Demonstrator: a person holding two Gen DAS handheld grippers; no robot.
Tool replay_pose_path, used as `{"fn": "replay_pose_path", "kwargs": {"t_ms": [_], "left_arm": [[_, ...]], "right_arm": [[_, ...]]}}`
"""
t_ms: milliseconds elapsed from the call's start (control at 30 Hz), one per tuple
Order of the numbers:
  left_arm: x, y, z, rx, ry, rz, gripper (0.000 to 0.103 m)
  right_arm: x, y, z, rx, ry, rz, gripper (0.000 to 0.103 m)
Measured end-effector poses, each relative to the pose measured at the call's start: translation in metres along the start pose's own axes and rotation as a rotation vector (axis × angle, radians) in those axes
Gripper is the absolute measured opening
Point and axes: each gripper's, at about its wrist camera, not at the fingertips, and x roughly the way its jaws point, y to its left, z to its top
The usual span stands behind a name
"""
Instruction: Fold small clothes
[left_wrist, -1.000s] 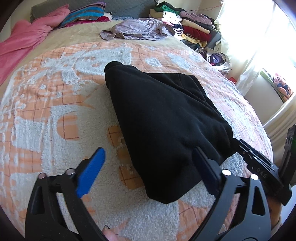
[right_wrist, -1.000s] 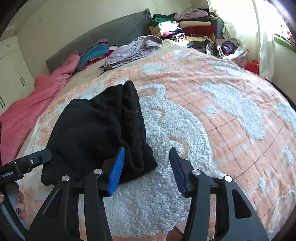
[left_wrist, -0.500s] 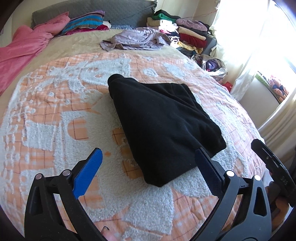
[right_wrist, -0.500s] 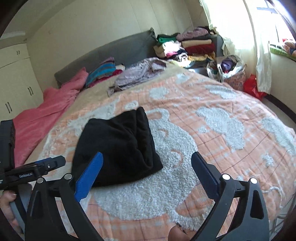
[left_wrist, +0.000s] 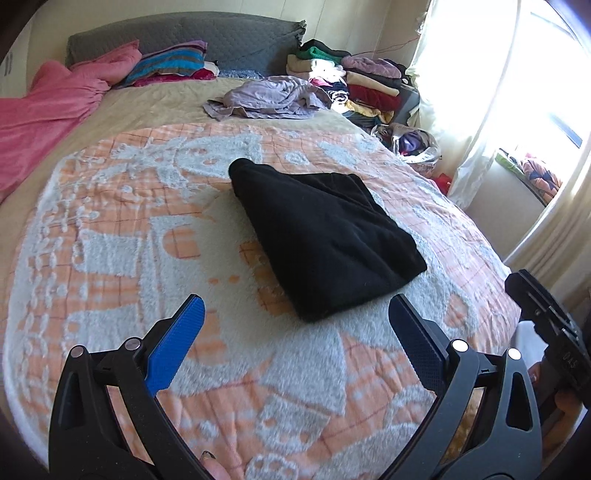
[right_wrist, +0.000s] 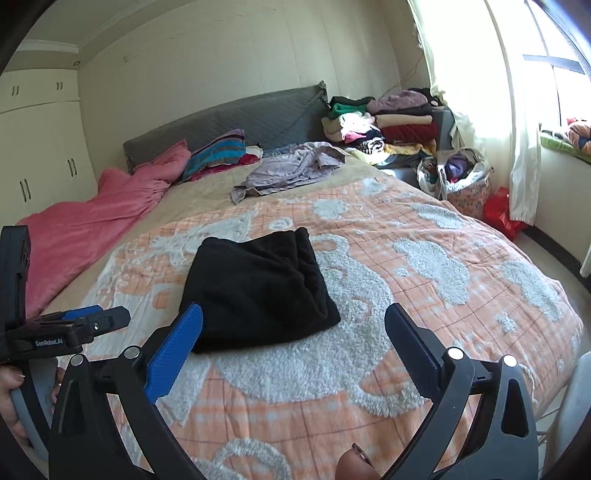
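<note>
A folded black fleece garment (left_wrist: 325, 236) lies on the orange-and-white patterned bedspread (left_wrist: 110, 229), as the left gripper (left_wrist: 295, 332) and right gripper (right_wrist: 293, 332) hover above its near edge, jaws spread wide, holding nothing.

Both hand-held grippers (left_wrist: 295, 328) (right_wrist: 293, 332) now wide apart, clear of black garment (left_wrist: 325, 236)

bed (right_wrist: 424, 236) w/ orange-white blanket (left_wrist: 110, 236) | I see folded black garment (left_wrist: 325, 236) lying mid-blanket | lilac clothes (left_wrist: 269, 98) crumpled near headboard | pink quilt (right_wrist: 88, 229) along left edge | striped pillow (left_wrist: 170, 64) by headboard
</note>
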Motion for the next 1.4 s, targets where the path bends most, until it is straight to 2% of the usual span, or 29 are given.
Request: {"fn": "replay_pose_path", "kwargs": {"t_ms": [233, 800, 1033, 1400], "left_arm": [[-0.011, 0.009, -0.023, -0.001, -0.003, 0.001, 0.093], [-0.002, 0.036, -0.077, -0.021, 0.028, 0.022, 0.093], [0.002, 0.039, -0.083, -0.016, 0.038, 0.036, 0.093], [0.004, 0.038, -0.084, -0.015, 0.045, 0.052, 0.093]], "right_arm": [[-0.010, 0.017, -0.011, -0.042, -0.016, -0.010, 0.098], [-0.004, 0.022, -0.075, -0.089, 0.061, -0.049, 0.098], [0.003, 0.022, -0.098, -0.110, 0.079, -0.087, 0.098], [0.003, 0.018, -0.099, -0.094, 0.077, -0.088, 0.098]]}}
